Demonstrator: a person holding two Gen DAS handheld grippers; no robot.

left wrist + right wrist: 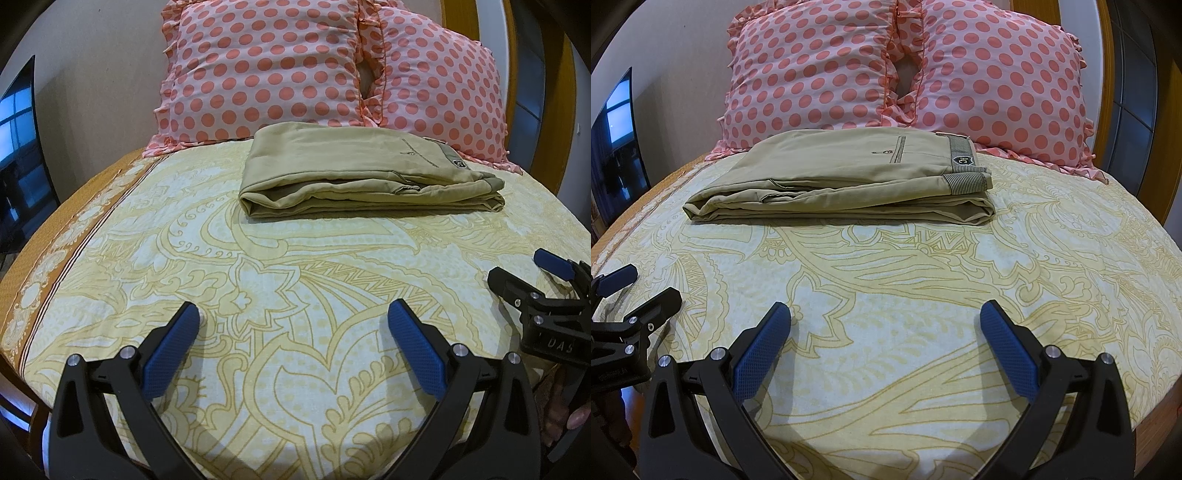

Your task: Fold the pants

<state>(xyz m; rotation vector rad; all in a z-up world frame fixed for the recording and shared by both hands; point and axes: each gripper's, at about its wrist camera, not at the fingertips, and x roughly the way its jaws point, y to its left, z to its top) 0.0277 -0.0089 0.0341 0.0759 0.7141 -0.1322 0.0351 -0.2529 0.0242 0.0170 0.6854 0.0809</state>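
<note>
Khaki cotton, folded flat: the pants (369,173) lie as one neat rectangular stack at the far end of the bed (280,295), just in front of the pillows (266,70) and touching nothing else. One pair, and it shows several layers at the near edge, the bottom fold rounded and a little loose. From the right wrist view the pants (842,184) show a striped grey waistband at the right end, a dark badge on it, and a welt pocket with a small button on top. The top surface is smooth, with only faint creases near the left side. Two pillows, pink with coral dots and frilled edges, stand side by side behind the stack, a narrow gap between them. The sheet under everything is cream with yellow paisley lines and an orange border along the left side. Two grippers in play, both well apart from the pants and low over the near part of the bed. The left gripper (291,314) has its blue pads spread wide with nothing between them. The right gripper (884,314) is the same, fingers parted and holding nothing. Each tool shows at the edge of the other's view, the right gripper (524,273) with its fingers parted there too.
</note>
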